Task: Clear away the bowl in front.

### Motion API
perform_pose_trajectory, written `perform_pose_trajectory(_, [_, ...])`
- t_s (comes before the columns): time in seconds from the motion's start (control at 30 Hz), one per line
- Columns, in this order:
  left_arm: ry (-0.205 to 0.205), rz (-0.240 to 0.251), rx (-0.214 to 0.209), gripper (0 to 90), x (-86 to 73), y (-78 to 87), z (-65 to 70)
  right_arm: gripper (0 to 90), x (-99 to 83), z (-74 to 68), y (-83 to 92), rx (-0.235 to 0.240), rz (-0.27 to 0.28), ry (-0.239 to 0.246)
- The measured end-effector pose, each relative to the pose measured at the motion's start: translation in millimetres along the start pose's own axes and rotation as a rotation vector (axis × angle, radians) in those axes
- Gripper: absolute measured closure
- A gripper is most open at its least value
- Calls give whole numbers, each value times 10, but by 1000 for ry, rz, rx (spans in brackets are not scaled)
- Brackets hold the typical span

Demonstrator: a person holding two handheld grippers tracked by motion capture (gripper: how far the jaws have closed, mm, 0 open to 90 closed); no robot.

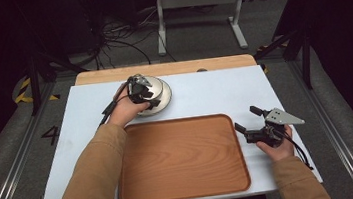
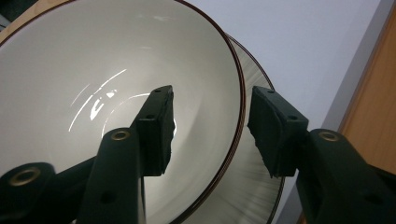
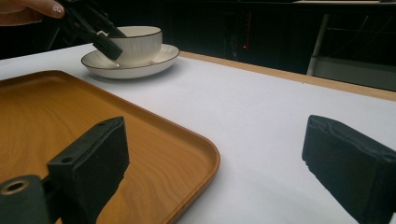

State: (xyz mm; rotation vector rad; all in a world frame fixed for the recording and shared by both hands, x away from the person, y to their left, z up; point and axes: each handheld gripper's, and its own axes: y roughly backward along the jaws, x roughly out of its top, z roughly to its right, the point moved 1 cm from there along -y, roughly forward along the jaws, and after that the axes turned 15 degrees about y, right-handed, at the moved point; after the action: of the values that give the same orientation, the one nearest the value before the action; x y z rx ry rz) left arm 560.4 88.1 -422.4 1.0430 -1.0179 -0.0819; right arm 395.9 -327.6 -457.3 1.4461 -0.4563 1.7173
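- Bowl [image 2: 116, 93] sits on its saucer [image 3: 154, 58] beyond the tray [image 1: 181, 159].
- Left gripper [image 2: 210, 126], jaws apart, straddles the bowl's rim, seemingly to lift it.
- Right gripper [image 1: 250, 121] waits agape beside the tray.

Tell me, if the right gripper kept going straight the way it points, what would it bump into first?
Probably nothing soon: the open right gripper points over bare white tabletop, beside the wooden tray; depth beyond the table's far edge is unclear.
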Motion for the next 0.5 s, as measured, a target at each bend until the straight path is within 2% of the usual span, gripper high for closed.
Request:
perform_pose_trajectory(0.37, [-71,-75,53,693,-5,-84,55,73,0,1,-1,2,-1,0])
perform_pose_trajectory(0.5, [-91,-76,71,734,1,-105,67,74,0,2,-1,2,-1,0])
